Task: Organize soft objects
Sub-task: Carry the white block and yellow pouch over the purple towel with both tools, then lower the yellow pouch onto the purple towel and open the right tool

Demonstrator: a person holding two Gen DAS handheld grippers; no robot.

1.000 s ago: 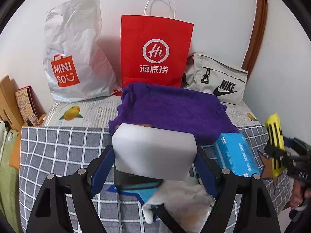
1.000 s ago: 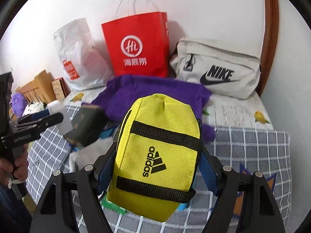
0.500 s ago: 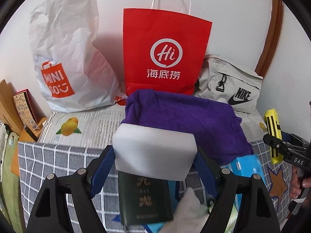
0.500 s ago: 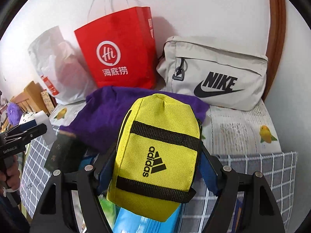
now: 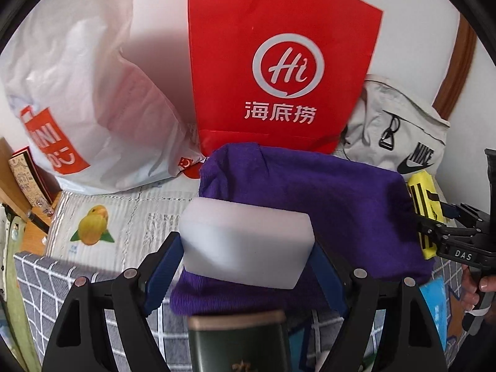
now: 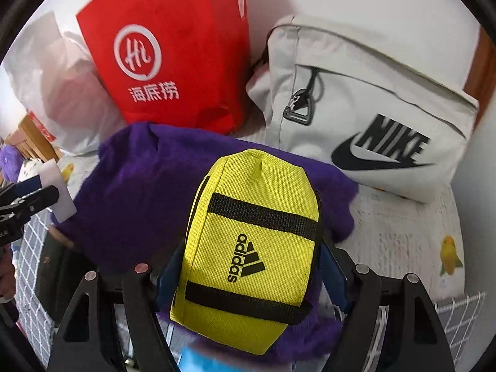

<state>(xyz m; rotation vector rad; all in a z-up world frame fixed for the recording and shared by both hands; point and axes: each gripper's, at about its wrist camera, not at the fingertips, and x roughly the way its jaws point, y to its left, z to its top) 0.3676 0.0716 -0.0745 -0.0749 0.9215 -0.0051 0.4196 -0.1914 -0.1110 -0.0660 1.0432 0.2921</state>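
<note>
Holding stock: your left claw [image 5: 246, 266] grips the white sponge [image 5: 245, 245], your right claw [image 6: 248, 282] the yellow pouch [image 6: 248, 248], both above the purple cloth [image 5: 325, 198], likely awaiting sorting.

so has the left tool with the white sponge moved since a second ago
Yes. The left tool, shut on the white foam sponge, has moved forward toward the red paper bag, which looms larger; the sponge now overlaps the purple cloth.
</note>
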